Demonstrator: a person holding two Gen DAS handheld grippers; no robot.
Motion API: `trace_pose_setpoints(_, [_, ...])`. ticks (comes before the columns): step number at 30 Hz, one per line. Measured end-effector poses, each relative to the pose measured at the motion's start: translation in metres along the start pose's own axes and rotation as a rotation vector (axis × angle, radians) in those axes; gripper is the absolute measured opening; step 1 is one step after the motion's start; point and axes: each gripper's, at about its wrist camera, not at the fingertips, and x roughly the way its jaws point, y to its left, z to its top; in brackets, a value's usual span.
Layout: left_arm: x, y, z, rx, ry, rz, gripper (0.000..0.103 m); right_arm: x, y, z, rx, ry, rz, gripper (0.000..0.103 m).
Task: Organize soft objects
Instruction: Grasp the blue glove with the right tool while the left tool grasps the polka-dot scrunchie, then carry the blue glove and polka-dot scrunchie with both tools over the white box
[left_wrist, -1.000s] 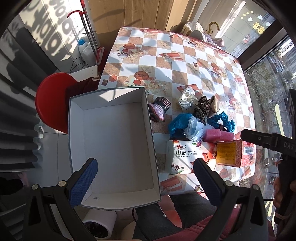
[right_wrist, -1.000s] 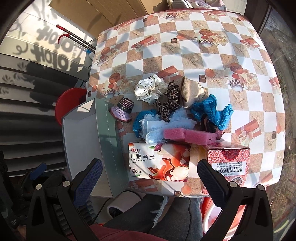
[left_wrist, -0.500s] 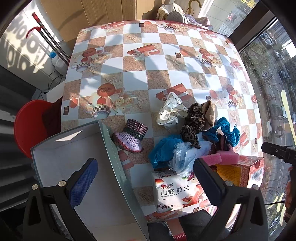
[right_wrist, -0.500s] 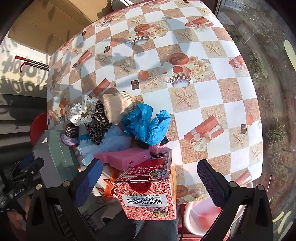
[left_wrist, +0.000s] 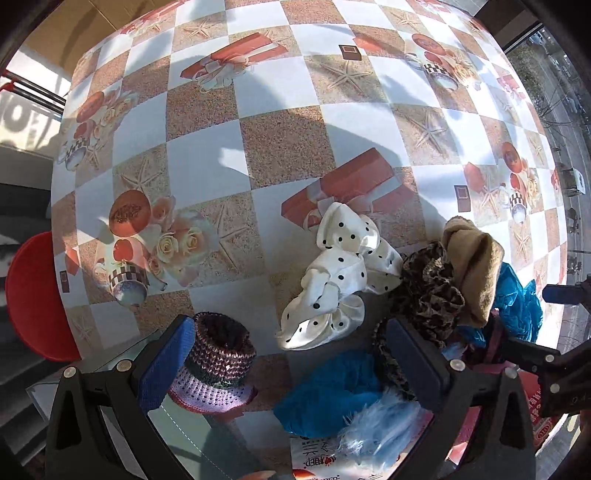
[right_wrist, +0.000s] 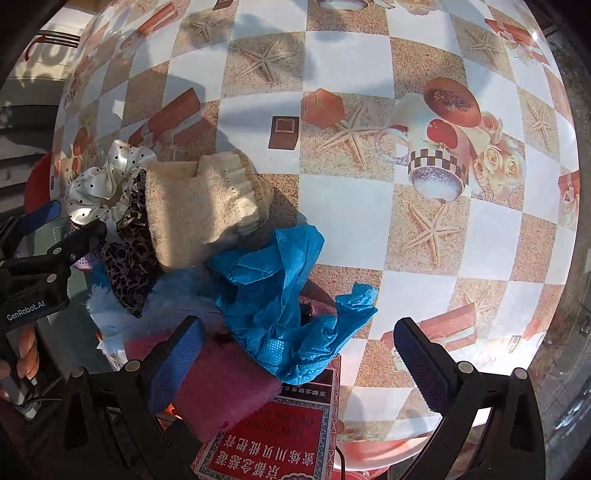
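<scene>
A heap of soft things lies on the checked tablecloth (left_wrist: 288, 140). My left gripper (left_wrist: 291, 365) is open low over it: a knitted purple hat (left_wrist: 218, 362) touches its left finger, a white polka-dot scrunchie (left_wrist: 332, 280) lies ahead, crumpled blue cloth (left_wrist: 328, 391) sits between the fingers. A leopard scrunchie (left_wrist: 428, 291) and beige knit piece (left_wrist: 476, 266) lie to the right. My right gripper (right_wrist: 295, 358) is open over a blue non-woven cloth (right_wrist: 273, 295), with a pink sponge (right_wrist: 221, 387) at its left finger and the beige knit piece (right_wrist: 192, 214) beyond.
A red printed box (right_wrist: 273, 439) lies under the right gripper. A tissue pack (left_wrist: 325, 461) sits at the table's near edge. The grey box's rim (left_wrist: 122, 350) is at lower left, beside a red stool (left_wrist: 33, 295). A hand (right_wrist: 22, 354) holds the left gripper's body (right_wrist: 40, 273).
Both grippers have dropped and moved forward toward the heap, so it fills the views. The grey box has slid almost out of the left wrist view.
</scene>
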Motion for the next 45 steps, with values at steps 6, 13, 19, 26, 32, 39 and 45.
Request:
trace_pose_setpoints(6, [0.021,-0.012,0.020,-0.001,0.012,0.052,0.093,0.014,-0.037,0.015,0.054,-0.004,-0.088,0.103])
trace_pose_setpoints(13, [0.028,-0.016,0.036,-0.016,0.016,0.021,0.093,-0.003,-0.132,-0.004,0.296,-0.092,-0.014,0.103])
trace_pose_setpoints(19, [0.044,-0.031,0.044,-0.003,0.019,0.029,0.093,0.010,-0.116,-0.009,0.217,-0.120,0.009,0.103])
trace_pose_setpoints(26, [0.048,-0.023,0.030,-0.012,0.033,-0.031,0.030,0.007,-0.101,-0.013,0.156,-0.160,-0.123,0.055])
trace_pose_setpoints(32, [0.025,-0.029,0.016,0.000,-0.076,0.023,0.019,-0.024,-0.112,-0.023,0.195,-0.258,-0.019,0.020])
trace_pose_setpoints(39, [-0.033,-0.027,-0.017,-0.002,-0.201,0.009,0.019,-0.071,-0.119,-0.043,0.221,-0.365,0.040,0.020])
trace_pose_setpoints(45, [-0.084,-0.037,-0.062,0.078,-0.245,-0.025,0.019,-0.073,-0.114,-0.102,0.266,-0.414,0.057,0.020])
